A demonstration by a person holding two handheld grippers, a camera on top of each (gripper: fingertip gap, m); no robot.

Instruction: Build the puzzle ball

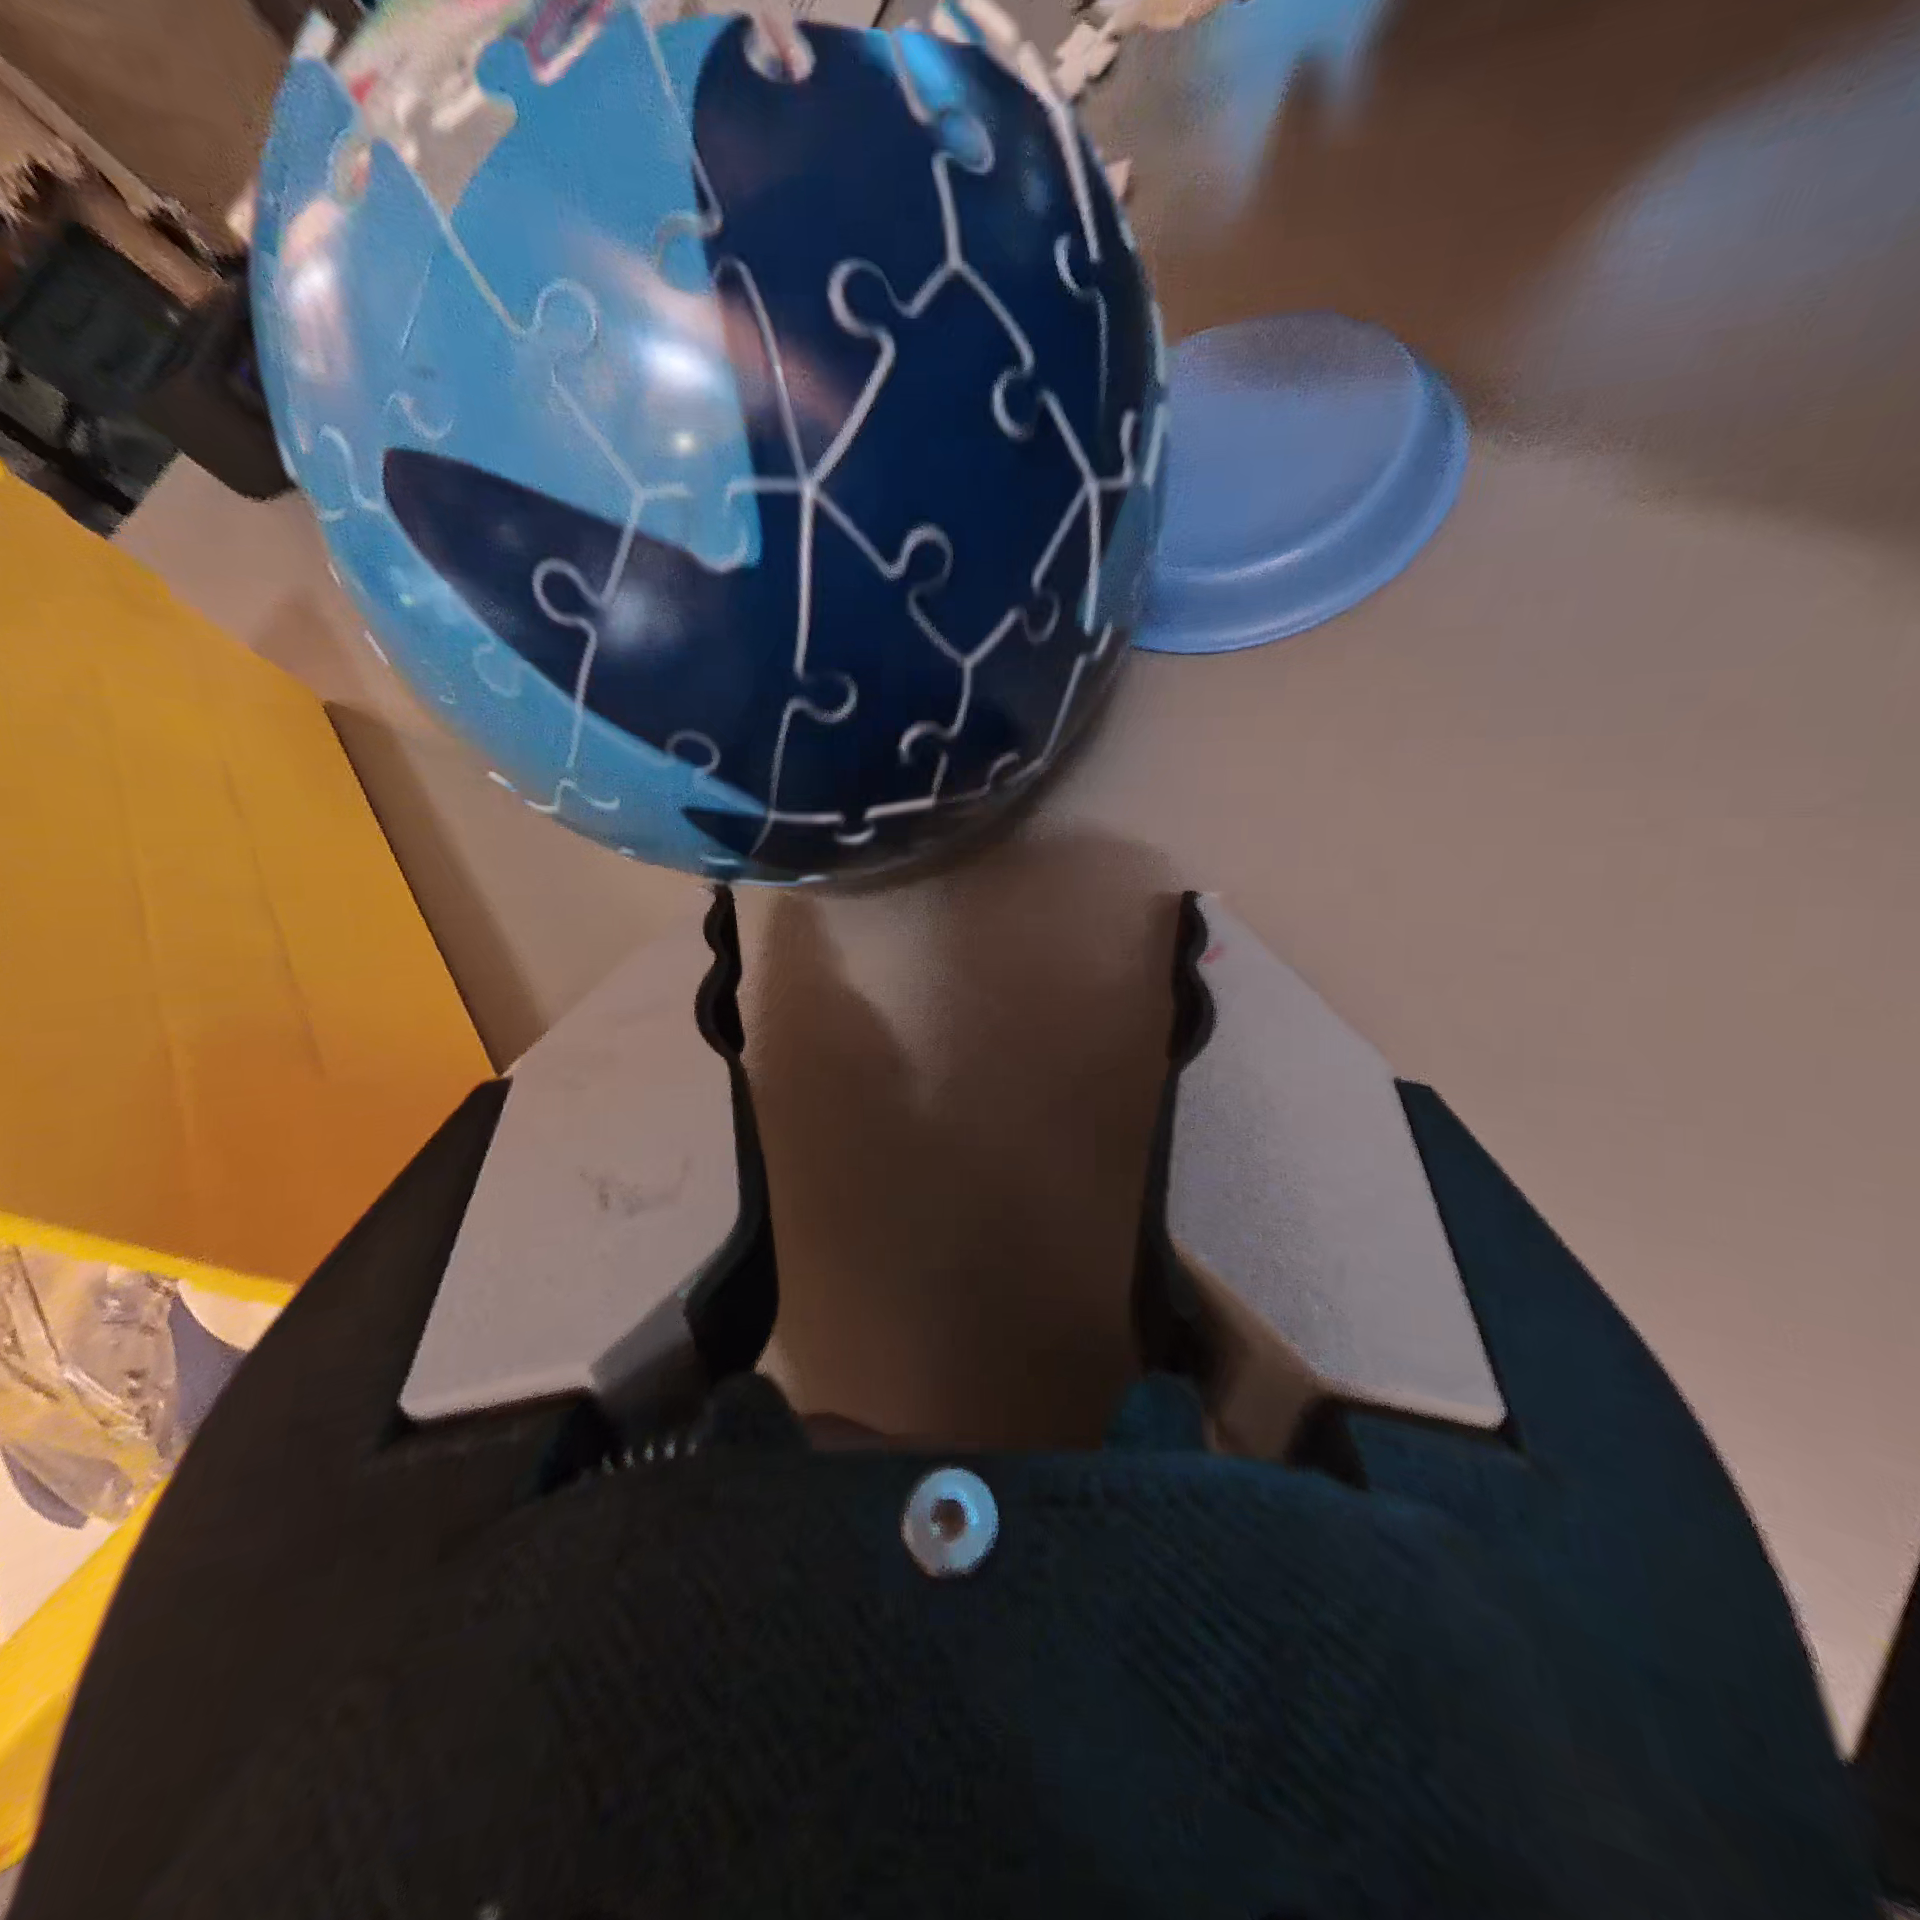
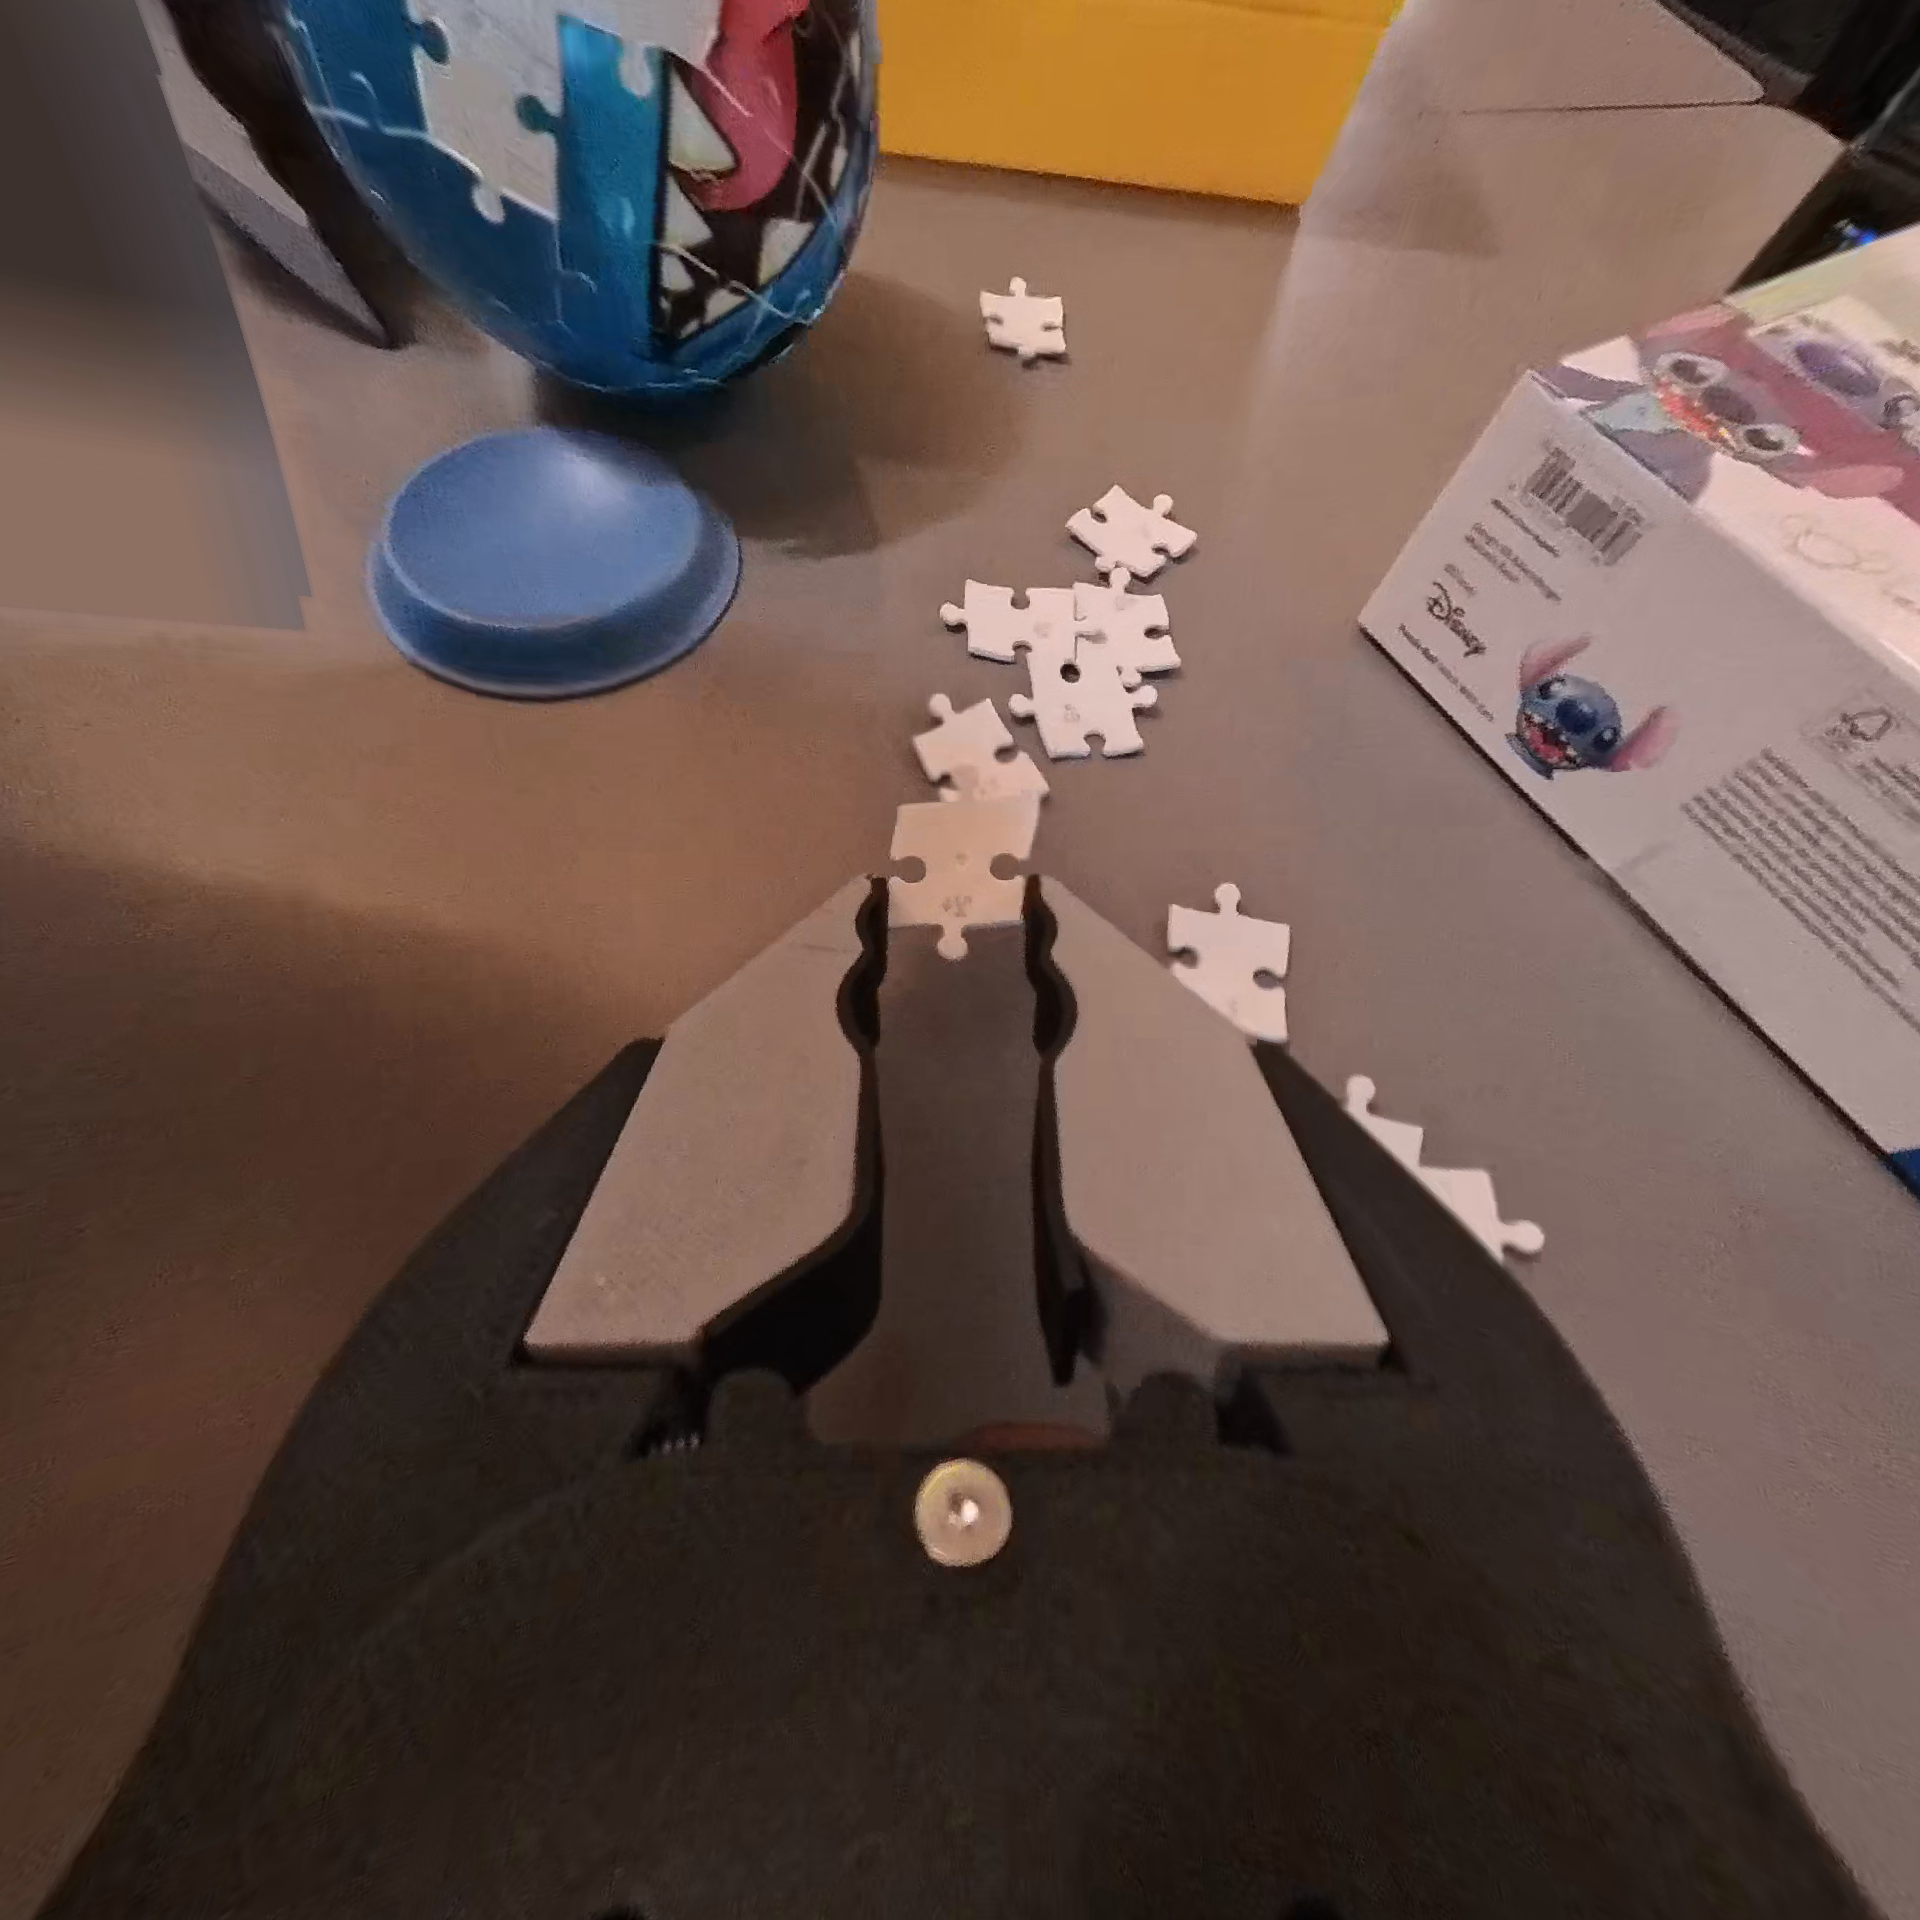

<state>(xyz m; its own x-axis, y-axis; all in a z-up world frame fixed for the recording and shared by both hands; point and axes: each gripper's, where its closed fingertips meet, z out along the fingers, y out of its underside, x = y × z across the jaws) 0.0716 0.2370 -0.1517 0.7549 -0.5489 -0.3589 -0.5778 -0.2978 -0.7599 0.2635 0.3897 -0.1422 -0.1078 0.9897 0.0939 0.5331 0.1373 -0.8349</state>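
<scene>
The partly built puzzle ball (image 1: 707,447) is light and dark blue, with a gap at its top. It sits just beyond the tips of my left gripper (image 1: 954,920), which is open and empty. The ball also shows in the right wrist view (image 2: 623,208), far left on the table, with a printed mouth pattern. My right gripper (image 2: 956,899) is low over the table, its fingertips closed on the sides of a white face-down puzzle piece (image 2: 961,862). Several more white pieces (image 2: 1091,644) lie just beyond it.
A blue round stand (image 2: 551,561) lies beside the ball and also shows in the left wrist view (image 1: 1299,499). The puzzle's printed box (image 2: 1662,675) stands at the right. A yellow bin (image 2: 1122,94) is behind the ball and shows at the left of the left wrist view (image 1: 156,883). Two loose pieces (image 2: 1231,956) lie right of my right fingers. Spacing between my two grippers at the tips: around 25 cm.
</scene>
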